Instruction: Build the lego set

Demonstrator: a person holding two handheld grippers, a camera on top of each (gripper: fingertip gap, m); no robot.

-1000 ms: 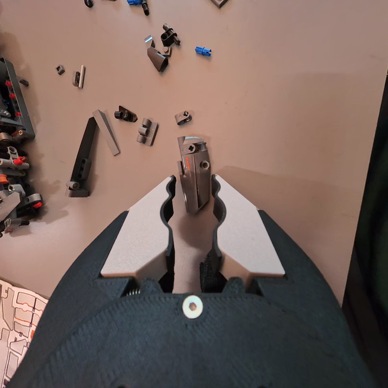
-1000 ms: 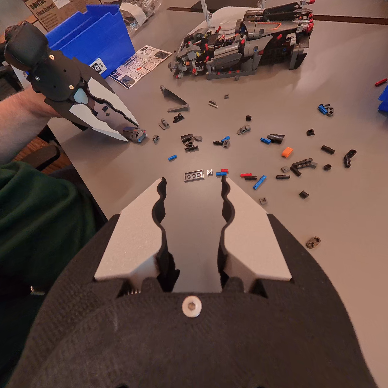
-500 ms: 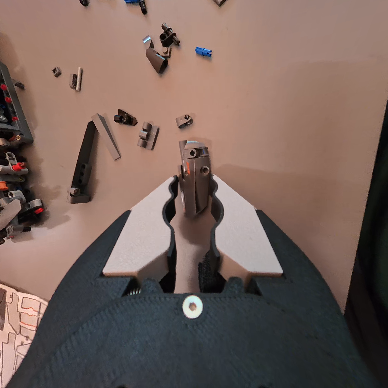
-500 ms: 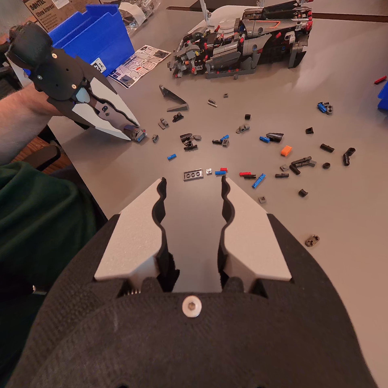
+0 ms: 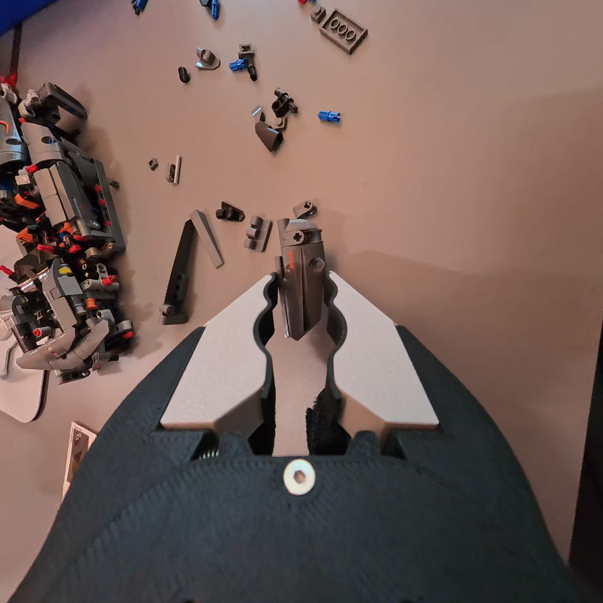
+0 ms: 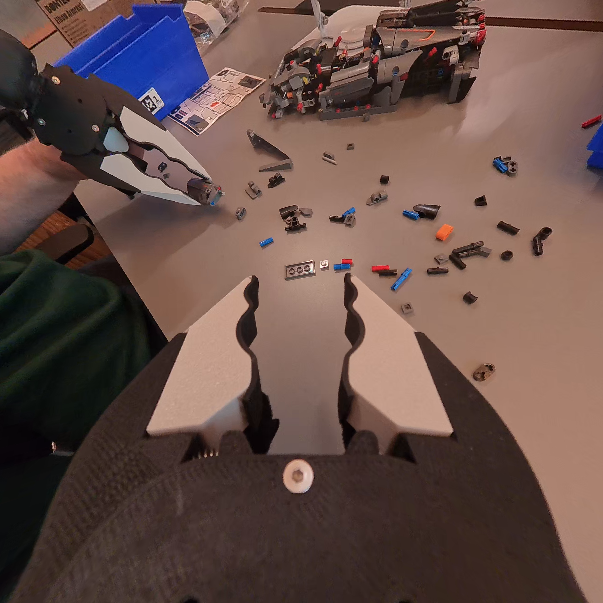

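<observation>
My left gripper (image 5: 300, 274) is shut on a dark grey lego sub-assembly (image 5: 298, 248) with an orange mark and holds it just above the table. The piece sticks out past the fingertips. The right wrist view shows this gripper (image 6: 205, 193) at the left with the piece (image 6: 197, 188) in its tips. My right gripper (image 6: 300, 277) is open and empty, low over the table, just short of a flat grey plate (image 6: 299, 269). The partly built grey and black lego car (image 6: 375, 68) stands at the back; it also shows in the left wrist view (image 5: 58, 244).
Several loose small pieces in black, grey, blue, red and orange lie scattered over the grey table (image 6: 489, 424). A blue bin (image 6: 140, 62) and an instruction sheet (image 6: 218, 98) are at the back left. The table edge and a person's green sleeve (image 6: 58, 326) are at the left. From the right gripper's tips to the flat grey plate (image 6: 299, 269) is close to 11 centimeters. The left camera catches it too, in the left wrist view (image 5: 342, 29).
My left gripper has closed on the grey sub-assembly and raised it off the table. My right gripper has stayed in place, open.
</observation>
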